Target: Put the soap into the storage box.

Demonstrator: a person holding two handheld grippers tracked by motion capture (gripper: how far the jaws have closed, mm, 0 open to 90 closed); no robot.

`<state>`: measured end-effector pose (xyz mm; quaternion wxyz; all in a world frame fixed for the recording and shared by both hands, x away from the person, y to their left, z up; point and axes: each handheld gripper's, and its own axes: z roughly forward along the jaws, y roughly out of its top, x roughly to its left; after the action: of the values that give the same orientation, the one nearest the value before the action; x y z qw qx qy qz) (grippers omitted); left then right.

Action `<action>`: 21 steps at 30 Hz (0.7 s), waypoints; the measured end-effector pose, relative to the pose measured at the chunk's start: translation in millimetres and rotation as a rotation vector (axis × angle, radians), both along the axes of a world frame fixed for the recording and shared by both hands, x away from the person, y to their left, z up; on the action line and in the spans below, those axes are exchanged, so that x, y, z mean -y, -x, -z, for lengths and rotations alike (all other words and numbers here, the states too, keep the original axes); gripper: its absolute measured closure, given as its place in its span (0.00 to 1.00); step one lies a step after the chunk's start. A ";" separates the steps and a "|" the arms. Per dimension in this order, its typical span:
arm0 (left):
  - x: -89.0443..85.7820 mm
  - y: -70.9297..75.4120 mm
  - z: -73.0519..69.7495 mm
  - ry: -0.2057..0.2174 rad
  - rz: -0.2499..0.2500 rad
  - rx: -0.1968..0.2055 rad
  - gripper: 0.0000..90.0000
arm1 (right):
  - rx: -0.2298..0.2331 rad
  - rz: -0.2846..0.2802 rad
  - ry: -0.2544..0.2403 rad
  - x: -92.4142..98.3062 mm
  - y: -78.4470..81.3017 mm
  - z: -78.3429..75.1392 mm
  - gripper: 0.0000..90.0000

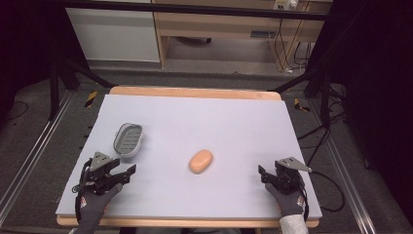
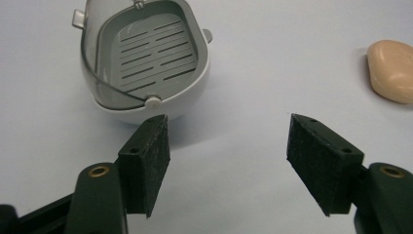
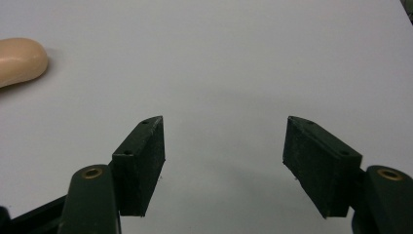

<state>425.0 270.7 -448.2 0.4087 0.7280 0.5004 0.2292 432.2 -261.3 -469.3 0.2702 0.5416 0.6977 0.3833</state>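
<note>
- The left gripper [image 1: 127,171] sat at the lower left of the high view, jaws wide apart, holding nothing.
- The right gripper [image 1: 263,174] sat at the lower right, also wide open and empty.
- The soap [image 1: 201,161] lay in the middle of the table [image 1: 234,122], well apart from the soap dish [image 1: 128,140] at its left.
- The soap looked smooth, so it could slip out if pinched near its edge.

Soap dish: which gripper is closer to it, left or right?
Left. The left gripper sits just in front of the soap dish, jaws open toward it. The right gripper is far across the table, beyond the soap bar.
</note>
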 end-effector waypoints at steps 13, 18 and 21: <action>12.0 -2.3 -9.9 0.003 0.020 0.027 0.34 | 0.005 -0.001 0.004 -2.4 0.1 -0.4 0.33; 13.9 -6.3 -17.0 0.004 0.028 0.038 0.33 | 0.007 0.000 0.012 -3.2 0.0 0.1 0.33; 14.8 -8.5 -20.7 0.006 0.030 0.042 0.33 | 0.008 0.003 0.008 -3.6 0.4 -0.3 0.32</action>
<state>433.5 255.9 -427.5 0.4246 0.7293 0.4813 0.2371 431.8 -257.7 -469.1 0.2756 0.5401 0.6974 0.3822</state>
